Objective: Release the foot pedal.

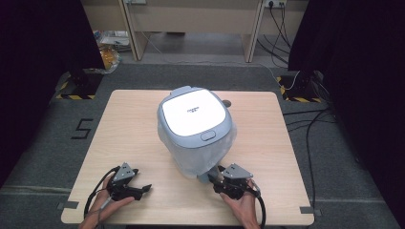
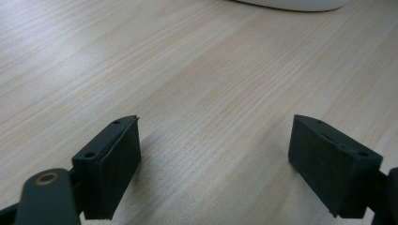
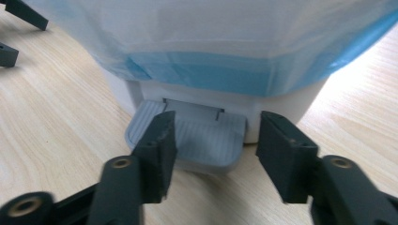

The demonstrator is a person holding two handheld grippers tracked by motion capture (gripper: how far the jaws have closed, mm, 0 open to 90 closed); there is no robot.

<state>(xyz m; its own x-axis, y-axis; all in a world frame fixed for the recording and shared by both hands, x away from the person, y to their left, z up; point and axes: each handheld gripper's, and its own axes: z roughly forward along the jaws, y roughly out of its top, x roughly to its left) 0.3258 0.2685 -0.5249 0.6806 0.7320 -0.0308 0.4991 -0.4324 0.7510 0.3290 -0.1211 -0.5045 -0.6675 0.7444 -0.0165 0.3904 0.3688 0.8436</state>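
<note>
A small pedal bin with a white lid and grey-blue rim stands in the middle of the wooden table, lined with a thin bluish bag. Its grey ribbed foot pedal sticks out at the bin's near side. My right gripper is open right at this pedal, one jaw over the pedal's left part and the other just past its right edge; the pads do not press it. In the high view the right gripper sits at the bin's foot. My left gripper lies open on bare wood, holding nothing.
The bin's white base lies far ahead of the left gripper. A small round dark object lies behind the bin. Bare tabletop stretches left and right of the bin. Cables run on the floor at the right.
</note>
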